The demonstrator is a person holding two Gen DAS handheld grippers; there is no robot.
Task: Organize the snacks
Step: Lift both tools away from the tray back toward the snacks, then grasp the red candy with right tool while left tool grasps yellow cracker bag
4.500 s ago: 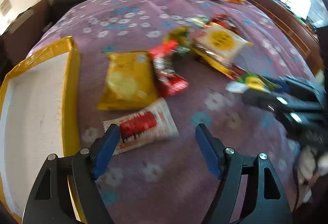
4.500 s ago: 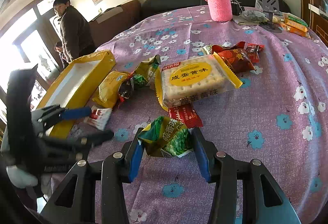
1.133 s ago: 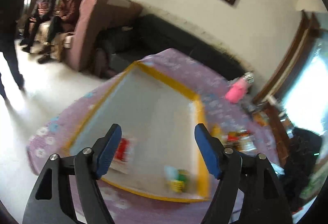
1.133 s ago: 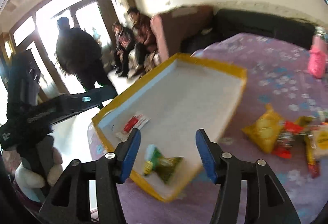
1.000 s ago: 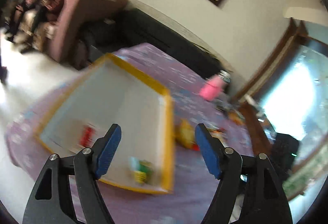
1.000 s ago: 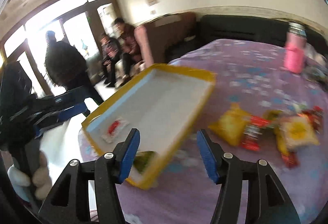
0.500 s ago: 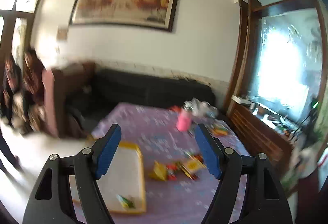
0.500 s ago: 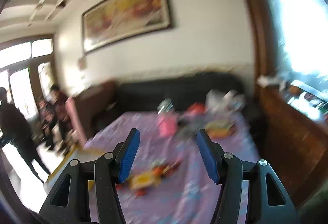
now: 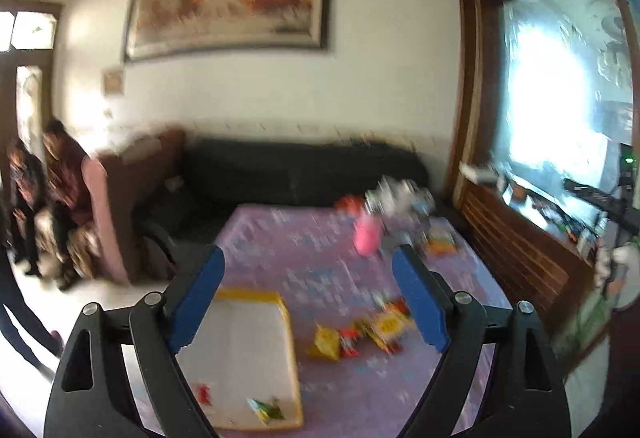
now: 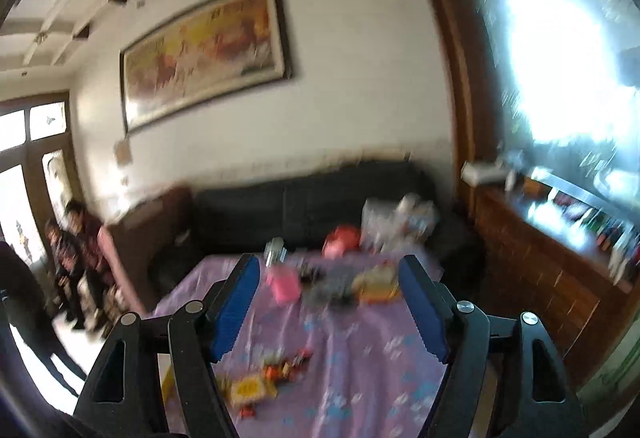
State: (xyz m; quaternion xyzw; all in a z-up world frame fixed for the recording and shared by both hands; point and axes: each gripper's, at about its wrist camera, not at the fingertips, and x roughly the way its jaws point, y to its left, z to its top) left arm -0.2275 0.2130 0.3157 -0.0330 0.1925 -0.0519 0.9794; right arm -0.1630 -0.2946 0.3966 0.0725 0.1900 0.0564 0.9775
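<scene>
Purple flowered cloth covers the table [image 9: 320,262], and on it the yellow-rimmed tray [image 9: 291,334] is seen from far off in the left wrist view. Two packets are already held in the tray: a red-and-white packet [image 9: 205,394] and a green packet [image 9: 267,410] near its close edge. A cluster of loose snacks [image 9: 360,334] is left on the cloth just beside the tray's right rim, among them a yellow bag [image 9: 325,342] and a yellow biscuit pack [image 10: 250,390].

The left gripper [image 9: 310,308] is held spread wide with nothing between its blue pads, and the right gripper [image 10: 332,312] is likewise released and empty. Both are raised high and well apart from the table. The step in hand is judged to be a pause between placements, with most of the sorting not yet done.

For the next move, a descent back toward the loose pile is called for, and one packet must be straddled before the pads are closed.

Against the frames of a second ago, the tray, then close beneath the fingers, is now seen small and distant. Against the earliest frames, the red-and-white and green packets have been moved from the cloth into the tray.
</scene>
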